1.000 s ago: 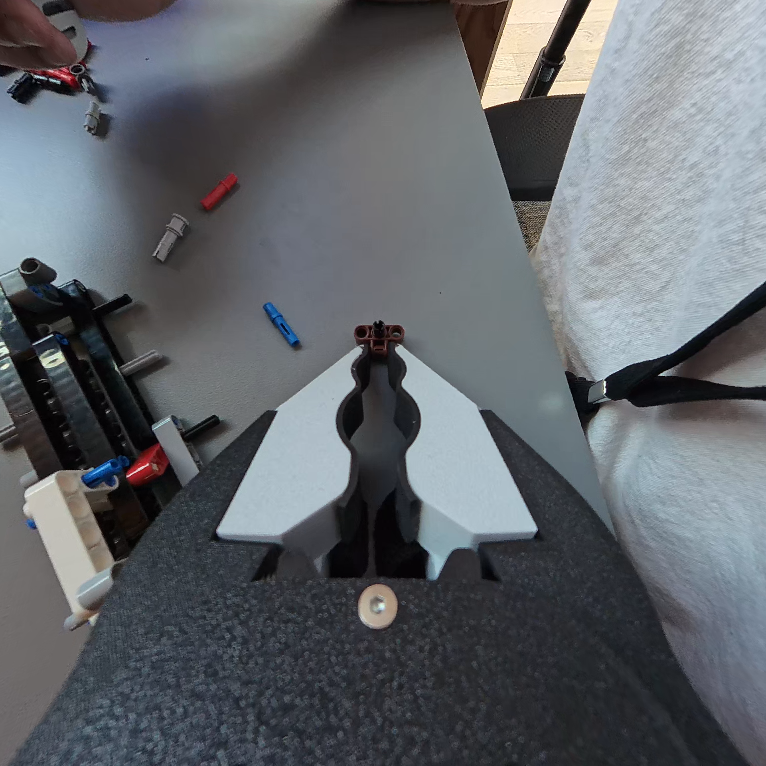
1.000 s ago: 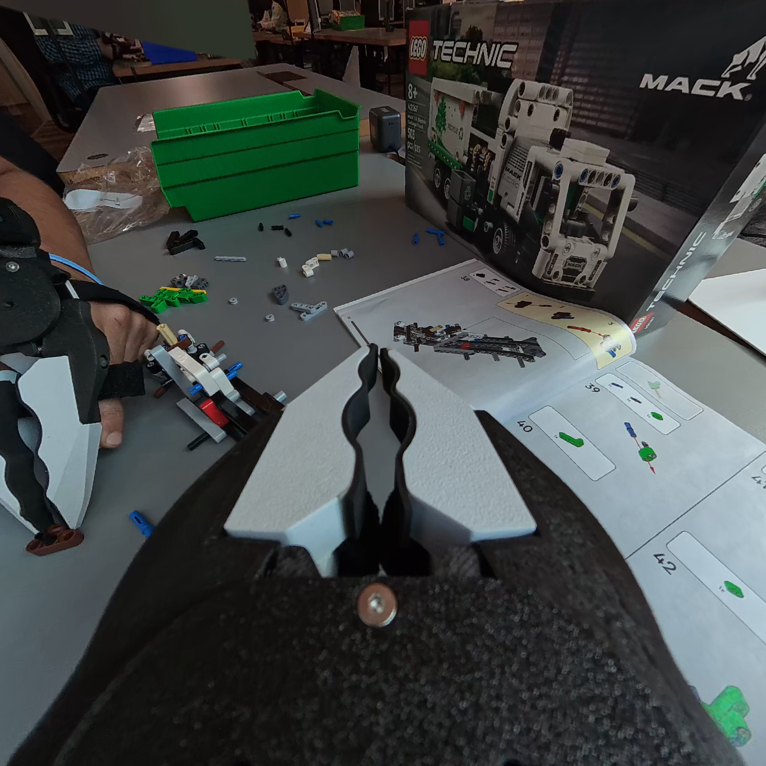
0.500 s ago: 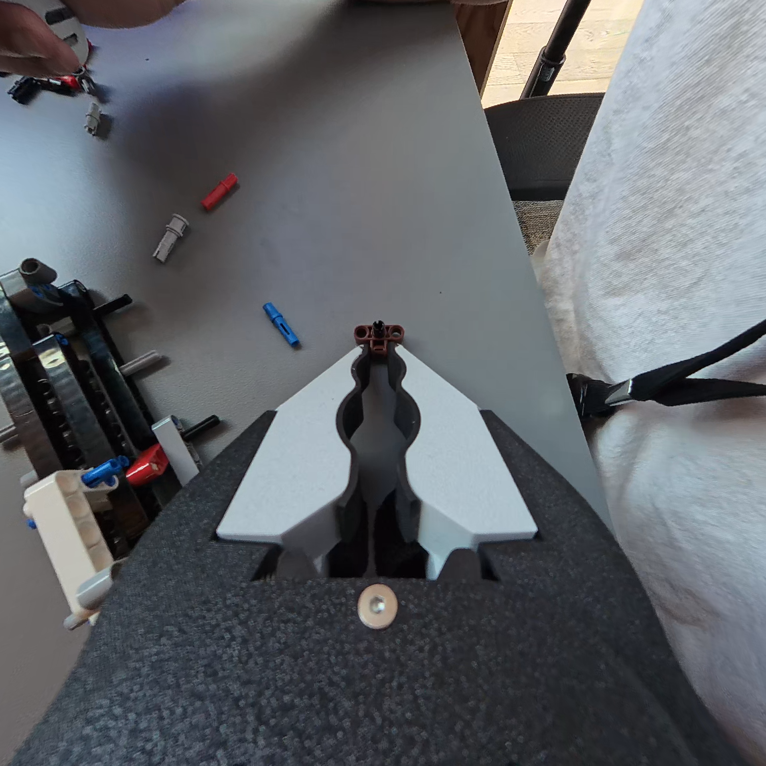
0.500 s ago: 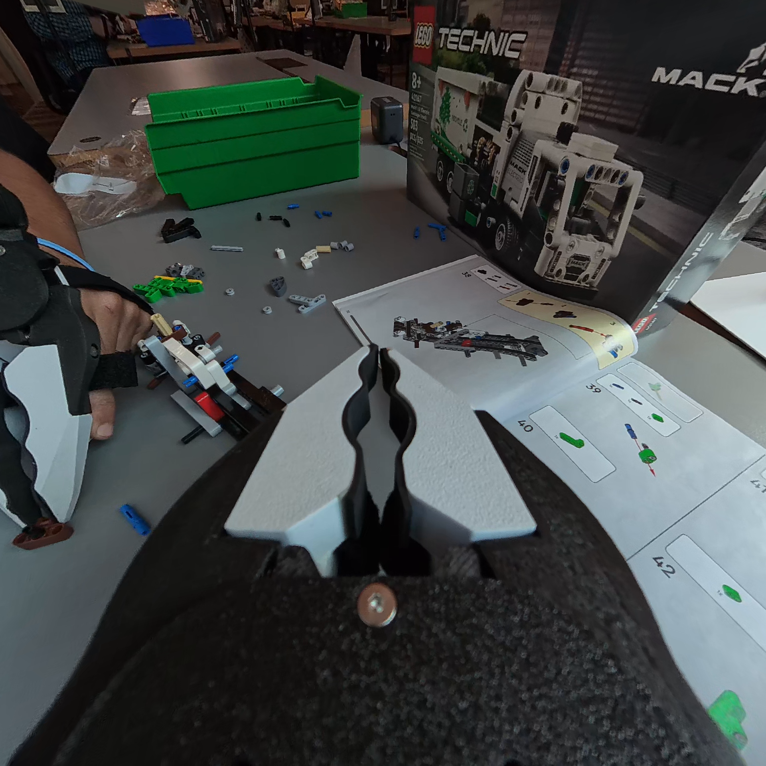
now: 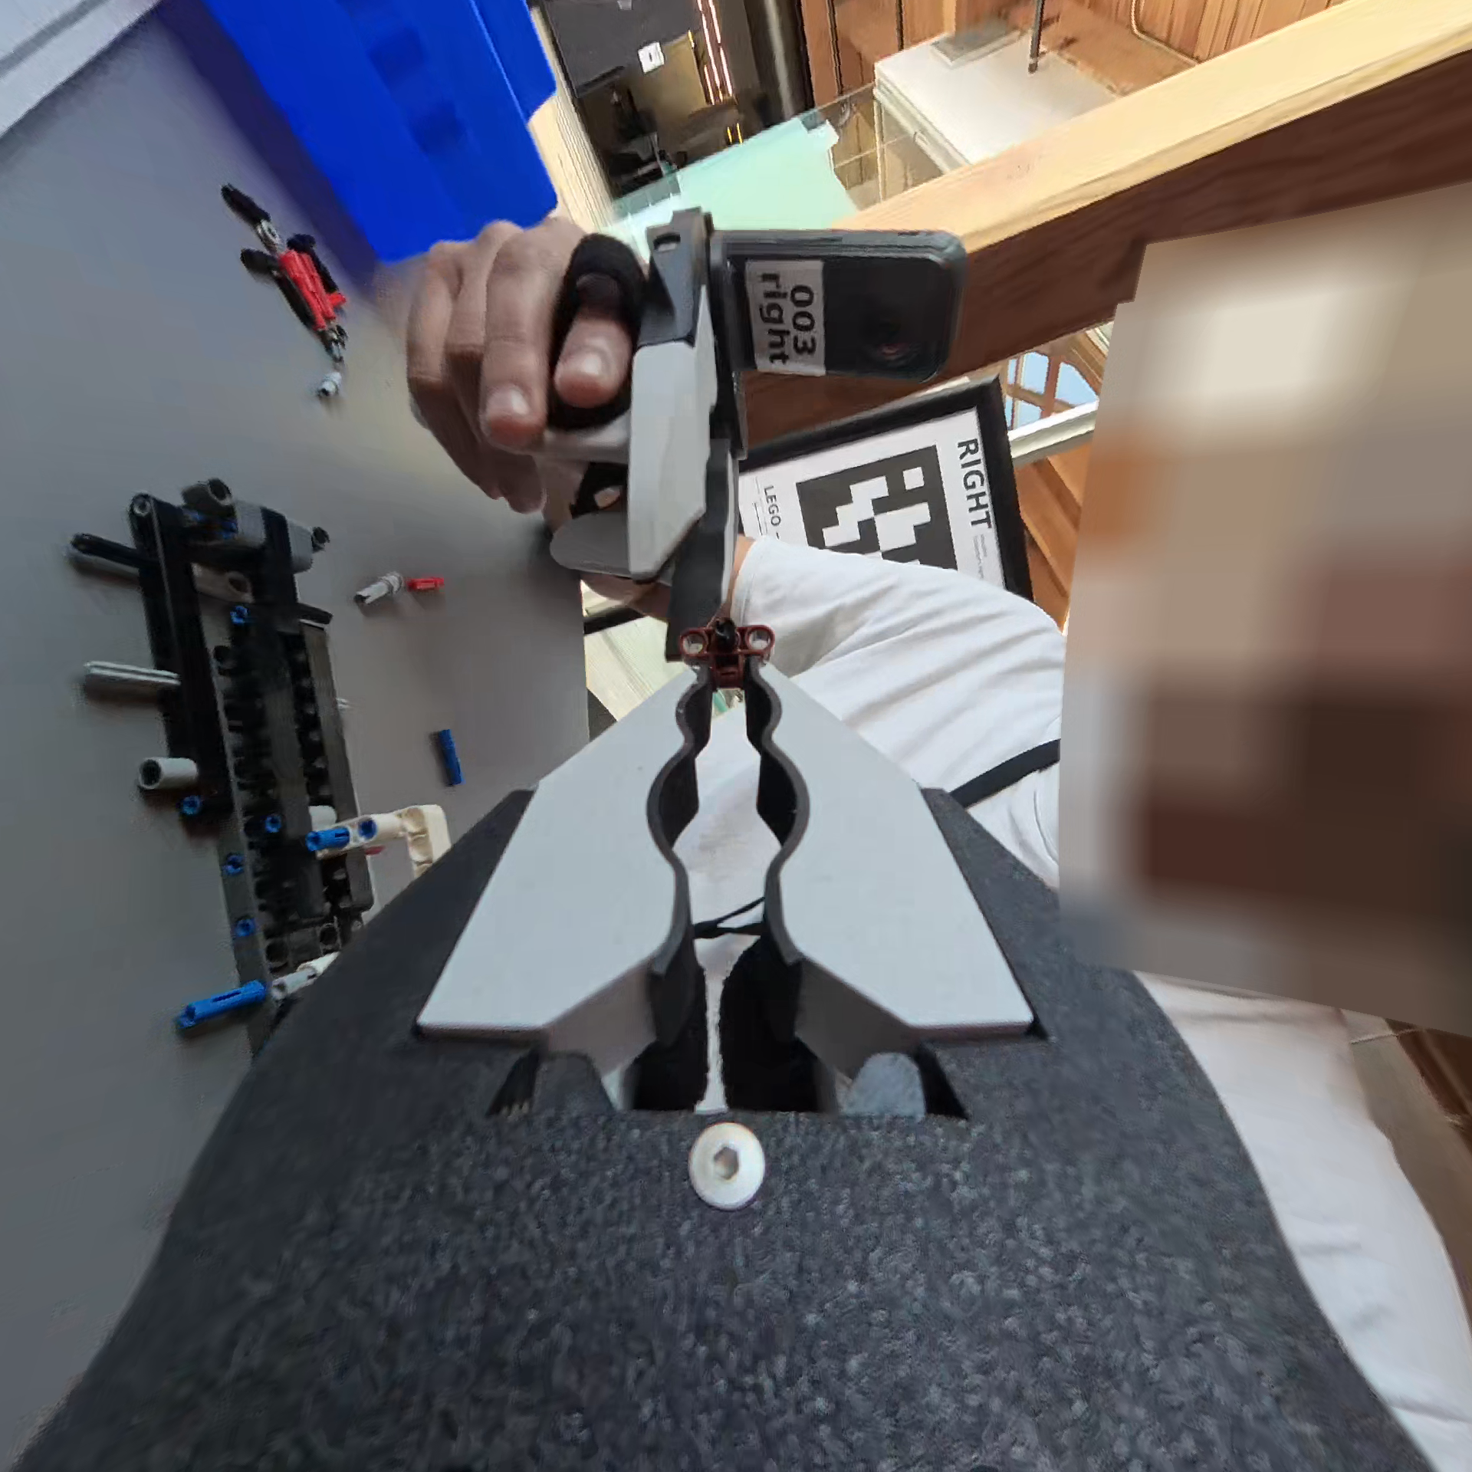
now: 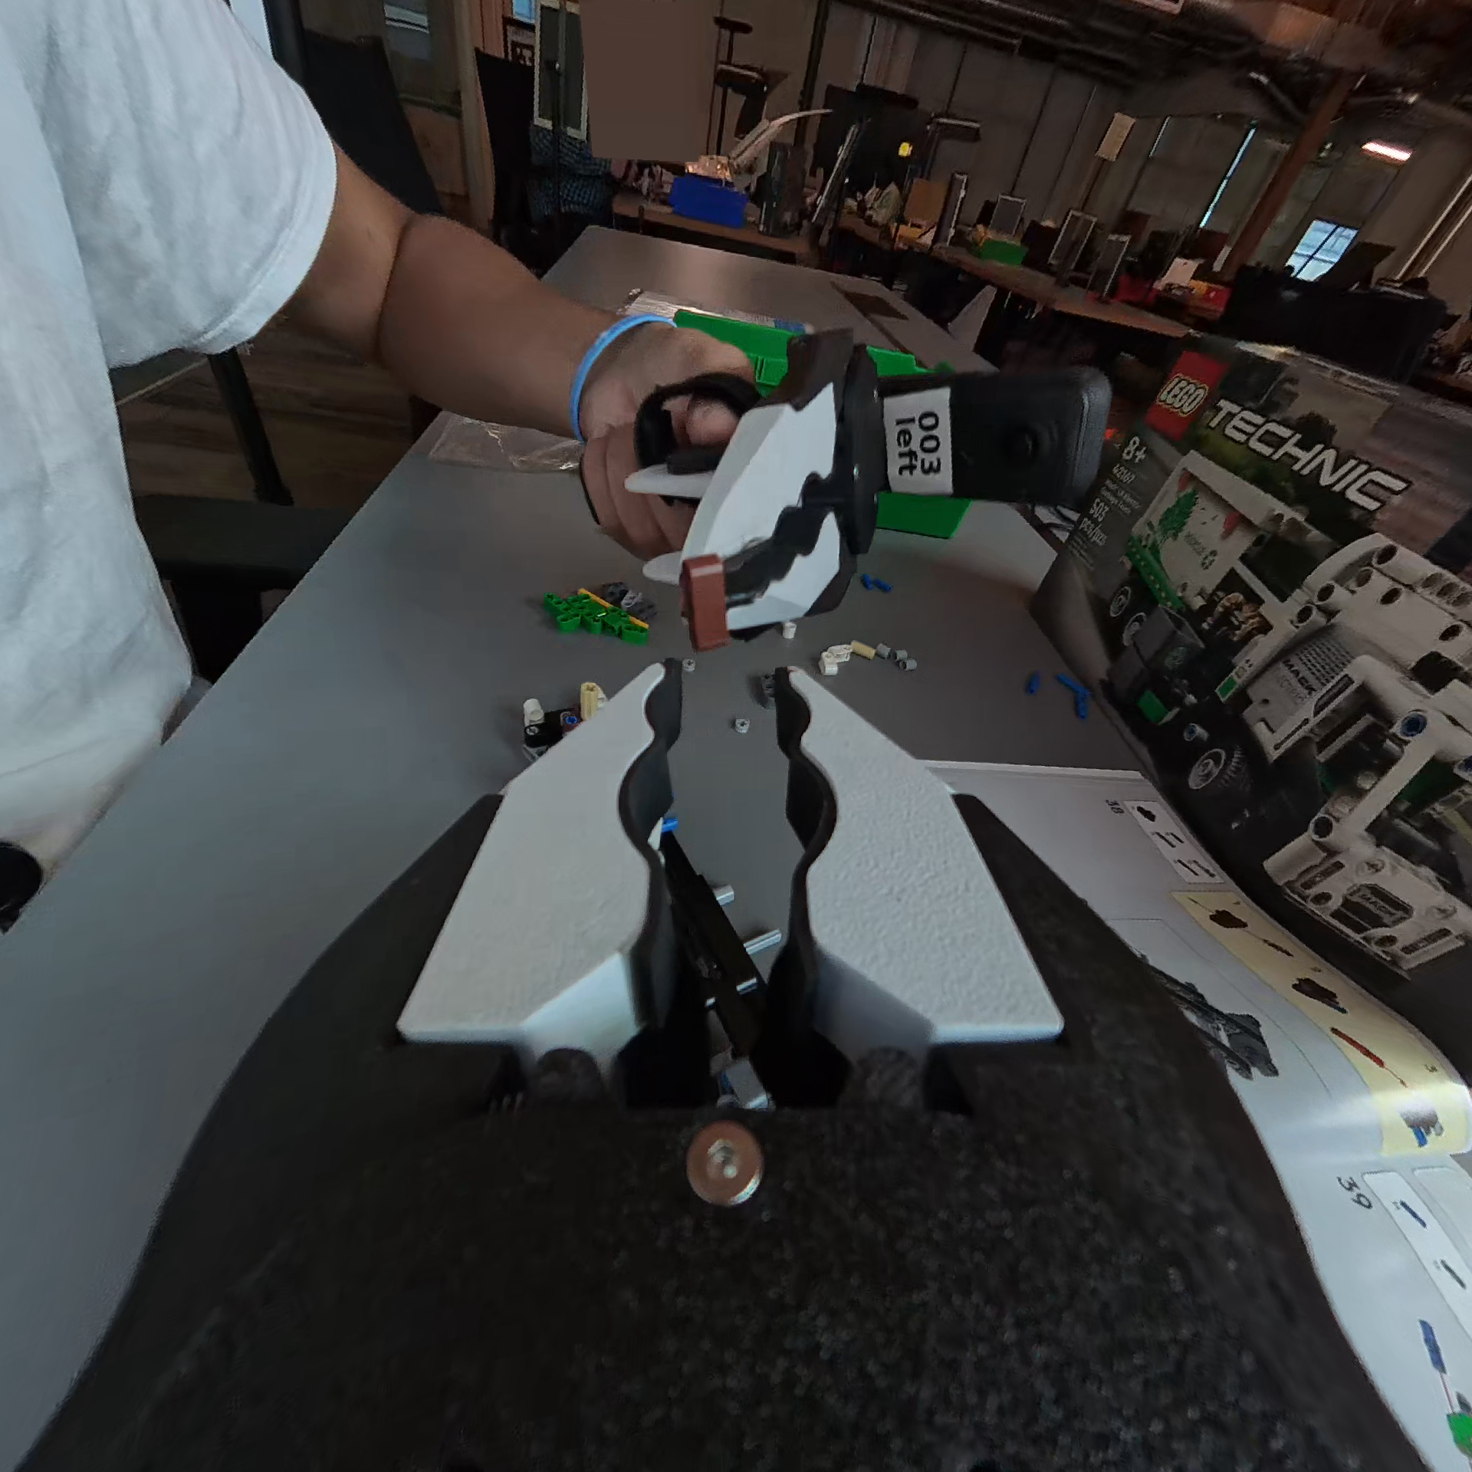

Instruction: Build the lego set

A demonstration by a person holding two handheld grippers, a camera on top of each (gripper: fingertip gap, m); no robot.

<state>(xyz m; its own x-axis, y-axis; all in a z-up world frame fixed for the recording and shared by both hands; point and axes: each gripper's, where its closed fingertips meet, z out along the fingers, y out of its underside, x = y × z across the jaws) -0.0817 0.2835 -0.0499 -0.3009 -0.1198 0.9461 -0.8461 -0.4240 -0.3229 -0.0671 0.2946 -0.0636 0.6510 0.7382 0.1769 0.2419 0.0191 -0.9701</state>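
With its jaws pinched on the small brown connector [image 5: 725,647], your left gripper [image 5: 723,677] holds the part in the air so its black pin [image 5: 722,629] faces outward. Your right gripper [image 6: 726,671] stands open and empty just beside it, apparently ready to take or press the part. Below, the black frame assembly [image 5: 255,757] lies on the grey table [image 5: 95,398]. The green bin's [image 6: 916,510] contents are hidden.
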